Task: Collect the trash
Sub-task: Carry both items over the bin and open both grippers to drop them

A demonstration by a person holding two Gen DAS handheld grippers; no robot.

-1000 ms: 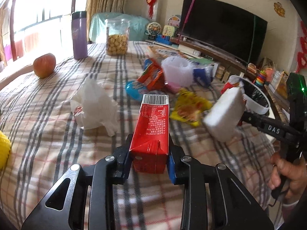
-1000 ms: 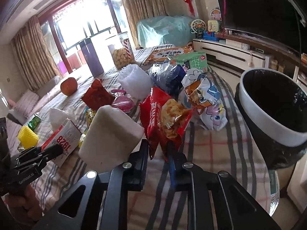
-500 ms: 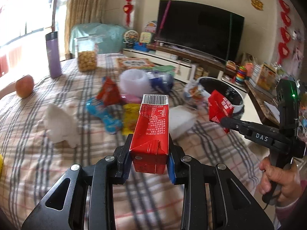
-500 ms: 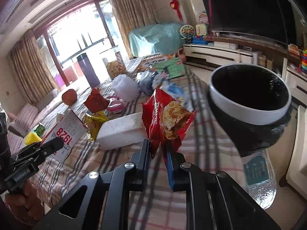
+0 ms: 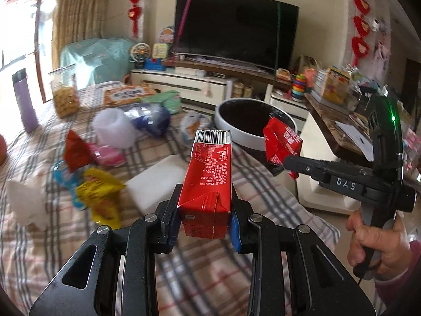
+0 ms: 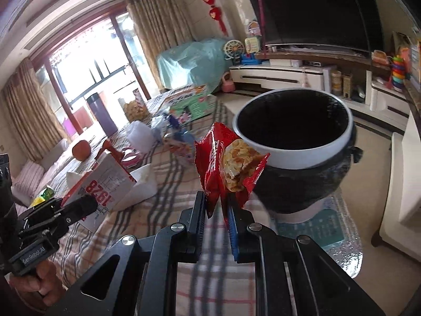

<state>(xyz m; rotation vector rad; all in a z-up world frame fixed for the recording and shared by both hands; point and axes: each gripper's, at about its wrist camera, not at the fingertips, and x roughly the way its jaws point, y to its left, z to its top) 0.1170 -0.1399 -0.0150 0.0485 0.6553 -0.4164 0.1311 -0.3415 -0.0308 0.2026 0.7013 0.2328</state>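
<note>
- The right gripper [image 6: 217, 210] pinches a red snack bag [image 6: 230, 168] at its lower edge, jaws nearly closed on the crumpled foil; the bag stands up between them.
- Just behind the bag is a white-rimmed trash bin [image 6: 302, 155] lined with a black bag, its dark mouth open upward.
- At lower left, the left gripper [image 6: 76, 208], gripped by a hand [image 6: 39, 287], holds a red-and-white carton [image 6: 102, 187] printed "1928".
- On the plaid tablecloth [image 6: 168, 202] lie a white foam block [image 6: 143, 187], an orange fruit [image 6: 81, 150], a purple tumbler [image 6: 101, 115] and a cookie jar [image 6: 135, 109].
</note>
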